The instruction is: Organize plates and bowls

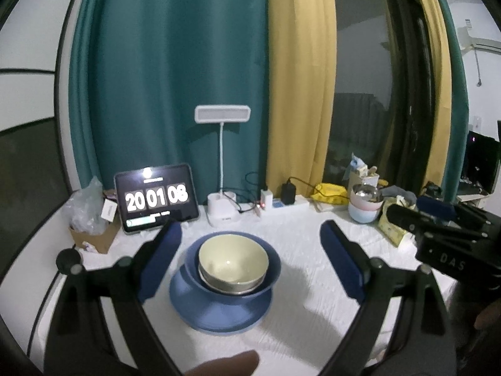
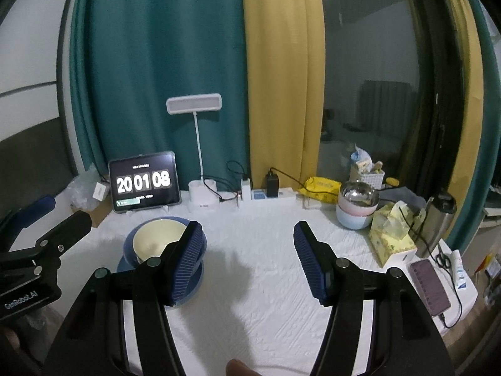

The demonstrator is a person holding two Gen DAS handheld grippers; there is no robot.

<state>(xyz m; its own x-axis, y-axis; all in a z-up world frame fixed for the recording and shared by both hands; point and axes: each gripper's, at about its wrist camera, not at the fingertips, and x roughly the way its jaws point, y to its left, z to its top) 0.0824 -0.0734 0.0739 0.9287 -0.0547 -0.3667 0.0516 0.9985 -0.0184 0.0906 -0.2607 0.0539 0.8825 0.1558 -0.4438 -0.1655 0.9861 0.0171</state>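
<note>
Left wrist view: left tongs, released, frame one cream bowl nested in one blue bowl on one blue plate, lower centre. Right tongs released, stack left of them.

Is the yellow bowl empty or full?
Empty. The yellow bowl shows only its bare, shiny inside; it sits upright in the blue bowl.

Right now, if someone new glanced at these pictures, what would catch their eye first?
Probably the stacked dishes in the middle of the white table: a cream bowl nested in a blue bowl on a blue plate. Behind them to the left, a tablet glows with big clock digits. Both hand-held grippers, left and right, hang open and empty in the foreground.
</note>
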